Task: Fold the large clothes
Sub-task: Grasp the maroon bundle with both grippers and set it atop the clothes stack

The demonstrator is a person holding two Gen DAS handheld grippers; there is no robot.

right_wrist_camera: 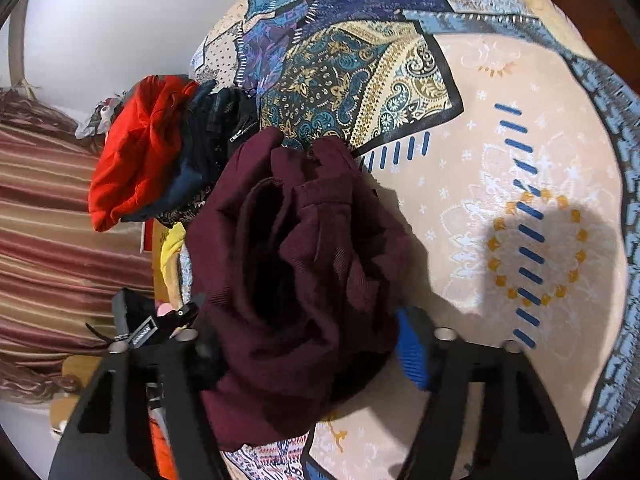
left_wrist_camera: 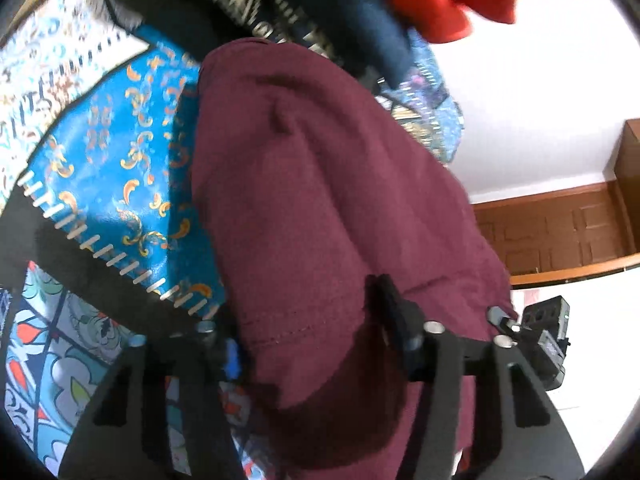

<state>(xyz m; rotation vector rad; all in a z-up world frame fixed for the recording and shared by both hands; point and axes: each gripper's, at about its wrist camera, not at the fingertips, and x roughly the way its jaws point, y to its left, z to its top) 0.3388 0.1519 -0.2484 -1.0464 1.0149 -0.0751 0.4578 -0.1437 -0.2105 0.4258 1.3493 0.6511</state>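
Observation:
A large maroon garment (left_wrist_camera: 320, 184) hangs lifted over a bed with a patchwork cover. In the left wrist view my left gripper (left_wrist_camera: 312, 344) is shut on its hemmed edge, and cloth drapes over the jaws. In the right wrist view the same maroon garment (right_wrist_camera: 304, 264) is bunched in a thick roll between the fingers of my right gripper (right_wrist_camera: 308, 352), which is shut on it. A blue pad (right_wrist_camera: 412, 348) shows on the right finger.
The patchwork bedspread (right_wrist_camera: 520, 200) lies below, also seen in the left wrist view (left_wrist_camera: 120, 168). A pile of clothes holds a red garment (right_wrist_camera: 132, 160) and dark ones (right_wrist_camera: 208, 132). A striped curtain (right_wrist_camera: 52, 220) hangs left. A wooden door (left_wrist_camera: 560, 232) stands right.

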